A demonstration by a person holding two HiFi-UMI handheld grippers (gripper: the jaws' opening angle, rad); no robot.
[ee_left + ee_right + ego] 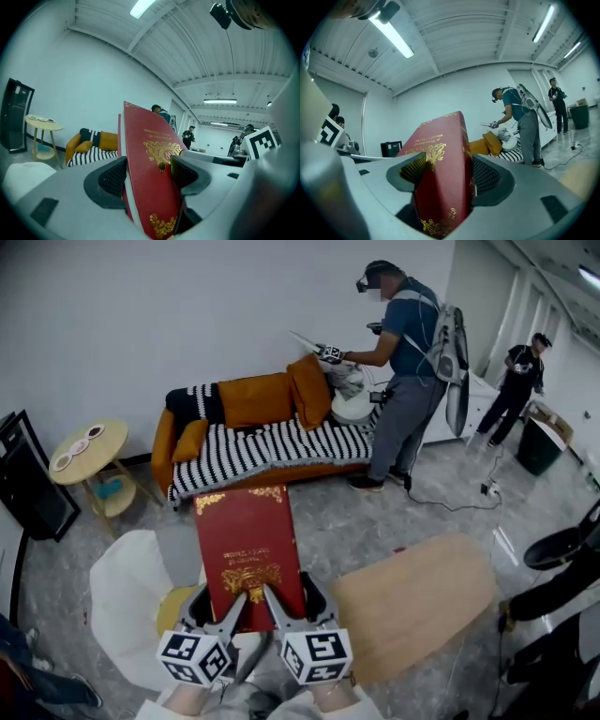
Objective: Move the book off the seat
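A red book (247, 550) with gold ornaments is held in the air in front of me, its cover facing up. Both grippers clamp its near edge side by side. My left gripper (229, 607) is shut on the book (151, 171), which stands between its dark pads. My right gripper (279, 605) is also shut on the book (440, 178), gripping it near the spine. A white seat (127, 601) lies below at the left, partly hidden by the book and grippers.
A tan wooden table top (415, 604) sits at the right. An orange sofa (267, 442) with a striped cover stands by the far wall, where a person (405, 371) bends over it. A small round side table (91, 458) is at the left.
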